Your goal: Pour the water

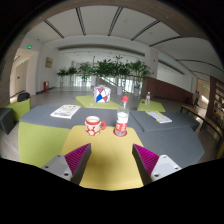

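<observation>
On the yellow tabletop stand a red-and-white patterned mug and, just to its right, a small bottle with a red label and pale cap. Both lie beyond my gripper, roughly centred ahead of the fingers. My fingers with magenta pads are spread wide apart, open, with only bare table between them. Nothing is held.
Farther back on a grey table sit a red, white and blue carton, a small red-topped bottle and papers. Another sheet lies to the right. Green plants line the far wall of a large hall.
</observation>
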Motion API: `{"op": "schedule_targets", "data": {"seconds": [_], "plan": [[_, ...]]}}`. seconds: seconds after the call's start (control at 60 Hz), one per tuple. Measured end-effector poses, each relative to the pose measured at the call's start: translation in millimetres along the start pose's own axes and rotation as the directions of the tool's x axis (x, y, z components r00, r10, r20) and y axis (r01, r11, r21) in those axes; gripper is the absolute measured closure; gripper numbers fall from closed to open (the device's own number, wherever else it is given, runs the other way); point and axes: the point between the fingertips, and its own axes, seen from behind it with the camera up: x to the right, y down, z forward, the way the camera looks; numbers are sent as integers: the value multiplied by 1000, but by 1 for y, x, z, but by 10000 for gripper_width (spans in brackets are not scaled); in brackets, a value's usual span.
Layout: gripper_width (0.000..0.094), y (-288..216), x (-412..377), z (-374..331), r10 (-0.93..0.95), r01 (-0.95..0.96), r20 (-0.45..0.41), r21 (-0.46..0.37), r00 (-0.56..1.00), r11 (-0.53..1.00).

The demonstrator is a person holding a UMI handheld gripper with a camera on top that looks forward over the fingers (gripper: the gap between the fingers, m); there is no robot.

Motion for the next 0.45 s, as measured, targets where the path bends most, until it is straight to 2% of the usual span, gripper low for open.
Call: {"op": "schedule_targets", "data": {"seconds": [0.183,0.45], "plan": [[86,-1,-2,-39,7,-7,1,22,1000,1000],[83,-4,-4,-55,6,-6,-5,48,1000,999]]}}
